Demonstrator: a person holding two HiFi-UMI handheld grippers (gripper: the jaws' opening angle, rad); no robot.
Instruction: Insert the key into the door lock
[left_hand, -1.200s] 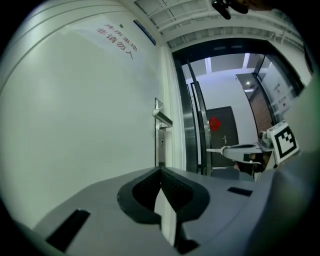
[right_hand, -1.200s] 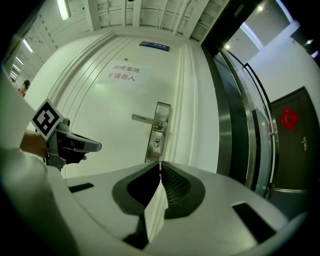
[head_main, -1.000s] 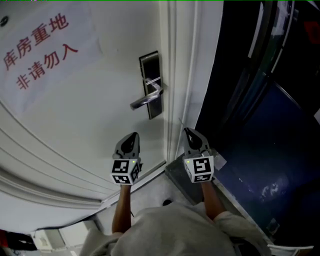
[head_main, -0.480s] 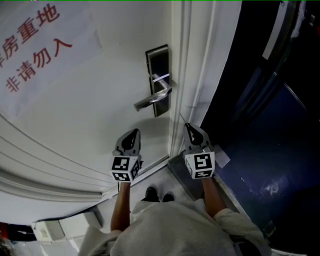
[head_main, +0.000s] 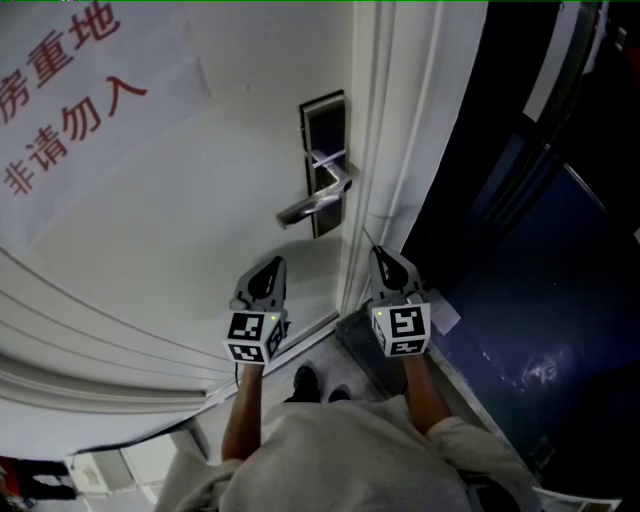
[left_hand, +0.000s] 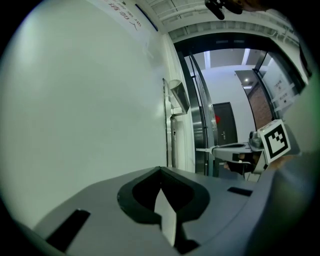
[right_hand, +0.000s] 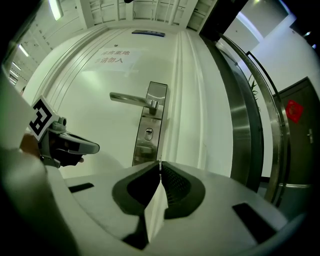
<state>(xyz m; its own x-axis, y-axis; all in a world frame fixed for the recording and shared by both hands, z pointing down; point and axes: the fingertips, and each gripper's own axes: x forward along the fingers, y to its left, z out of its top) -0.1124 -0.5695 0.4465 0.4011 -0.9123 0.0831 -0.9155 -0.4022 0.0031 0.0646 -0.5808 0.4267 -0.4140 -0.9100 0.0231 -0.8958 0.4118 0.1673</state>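
While the right gripper (head_main: 378, 258) is pinching the key (left_hand: 204, 149) in closed jaws, it is hovering apart from the lock (right_hand: 148, 133) (left gripper (head_main: 274, 264) closed, empty); insertion is not yet begun.

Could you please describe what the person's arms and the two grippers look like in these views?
The left gripper and right gripper are both grey plastic, with tapering tongs lined by dark pads. Each carries a white cube printed with black square markers and showing a small green light. The person wears a grey top whose sleeves leave the forearms bare. No cables show.
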